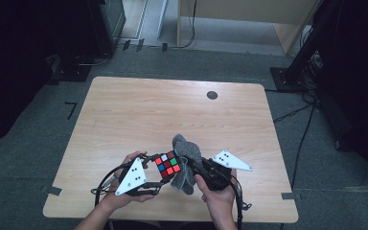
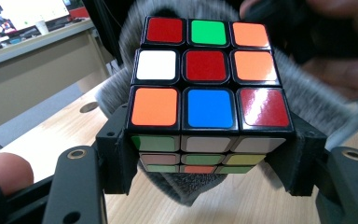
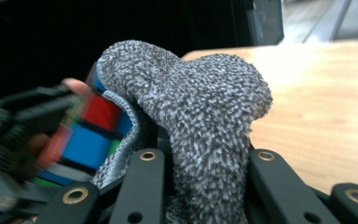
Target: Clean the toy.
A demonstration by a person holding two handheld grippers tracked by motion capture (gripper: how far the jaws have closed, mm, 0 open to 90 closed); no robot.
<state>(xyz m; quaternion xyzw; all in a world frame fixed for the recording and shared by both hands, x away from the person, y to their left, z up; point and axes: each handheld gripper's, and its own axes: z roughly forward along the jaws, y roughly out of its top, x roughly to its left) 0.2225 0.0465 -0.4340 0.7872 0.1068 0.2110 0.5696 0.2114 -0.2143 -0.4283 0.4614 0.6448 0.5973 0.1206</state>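
Note:
A scrambled Rubik's cube [image 1: 167, 164] is held above the front of the wooden table [image 1: 139, 110]. My left gripper [image 1: 159, 173] is shut on it, and in the left gripper view its jaws clamp the cube [image 2: 206, 70] on both sides, left gripper [image 2: 207, 161]. A grey fuzzy cloth [image 1: 187, 153] drapes against the cube's right and far sides. My right gripper [image 1: 194, 168] is shut on this cloth. The right gripper view has the cloth [image 3: 205, 107] bunched between the jaws of the right gripper [image 3: 200, 163], with the cube [image 3: 91, 135] blurred just to its left.
A small dark round disc [image 1: 212, 95] sits on the table's far right part. The person's hands [image 1: 218, 194] hold both grippers close to the table's front edge. Cables trail off that edge. Dark stands and a desk surround the table.

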